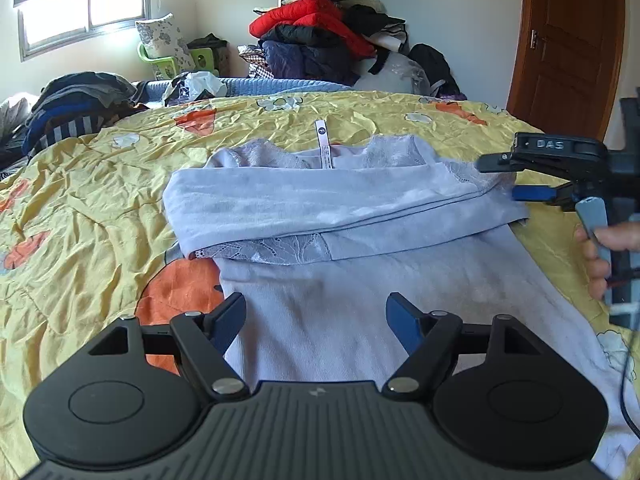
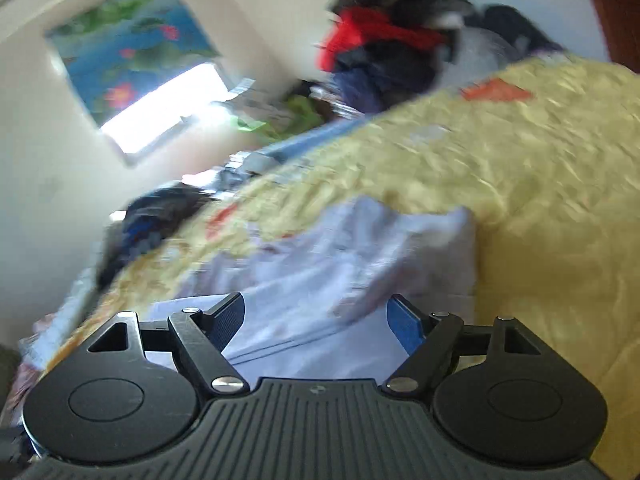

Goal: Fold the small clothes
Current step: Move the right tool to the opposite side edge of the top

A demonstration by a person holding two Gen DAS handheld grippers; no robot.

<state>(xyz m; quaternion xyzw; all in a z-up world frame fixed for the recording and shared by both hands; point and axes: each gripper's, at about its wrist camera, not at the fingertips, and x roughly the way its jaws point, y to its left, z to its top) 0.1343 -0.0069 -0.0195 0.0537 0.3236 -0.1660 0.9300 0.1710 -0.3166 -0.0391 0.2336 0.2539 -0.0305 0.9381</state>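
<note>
Left wrist view first: the left hand-held gripper (image 1: 316, 322) sits low over the near end of the lavender garment (image 1: 360, 280), pointing straight along it toward the far wall, fingers spread wide with nothing between them. The garment lies flat on the yellow floral quilt (image 1: 100, 200) covering the bed, long axis running away from the camera, with its far part folded back across itself as a band lying crosswise, lace trim (image 1: 276, 250) peeking out under the fold. A white care tag (image 1: 323, 144) sticks up at the far edge. Off to the right, the right hand-held gripper (image 1: 508, 178) comes in sideways, level with the bed, its tips at the right end of that folded band. Its fingers look parted, one above and one below, and I can't tell if the tips touch the cloth. The person's hand (image 1: 604, 256) wraps the handle.

Right wrist view is pretty blurry and tilted. The right hand-held gripper (image 2: 316, 322) has its fingers spread apart, and the lavender garment (image 2: 320, 264) sits right ahead of them on the quilt (image 2: 540, 200). A pile of clothes (image 2: 392, 52) is stacked against the wall behind.
</note>
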